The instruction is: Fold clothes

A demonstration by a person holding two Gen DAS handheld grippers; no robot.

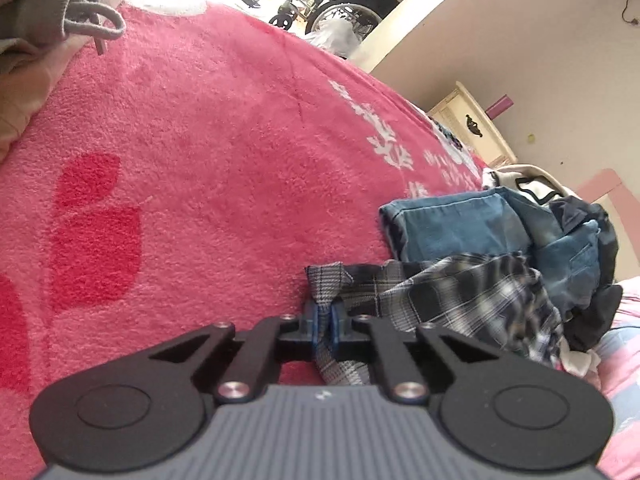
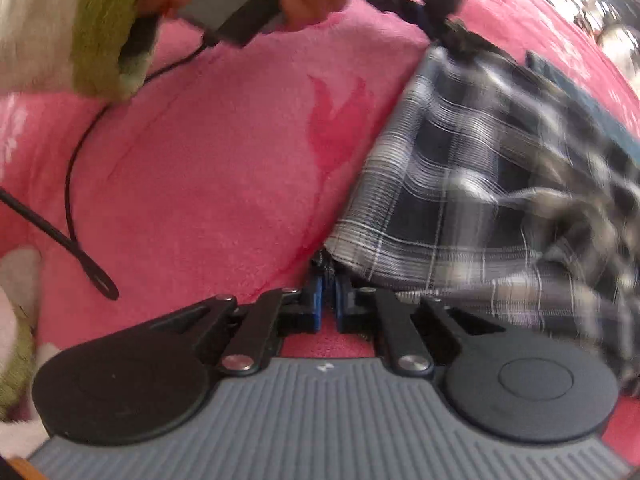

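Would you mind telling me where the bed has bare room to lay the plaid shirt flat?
The pink blanket is bare between the grey drawstring garment and the plaid shirt. It is crowded where jeans and dark clothes pile up.

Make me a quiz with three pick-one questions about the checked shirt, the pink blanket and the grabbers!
1. Where do the blue jeans lie?
A. On the pink blanket, behind the checked shirt
B. On the floor
C. In a drawer

2. What colour are the flower shapes on the blanket near the jeans?
A. Green
B. White
C. Black

3. What is the left gripper doing?
A. Wide open in the air
B. Holding a cup
C. Shut on a corner of the shirt

Answers:
1 A, the jeans sit on the blanket just beyond the shirt.
2 B, the pattern there is white.
3 C, plaid cloth is pinched between its blue pads; the right gripper pinches another shirt edge.
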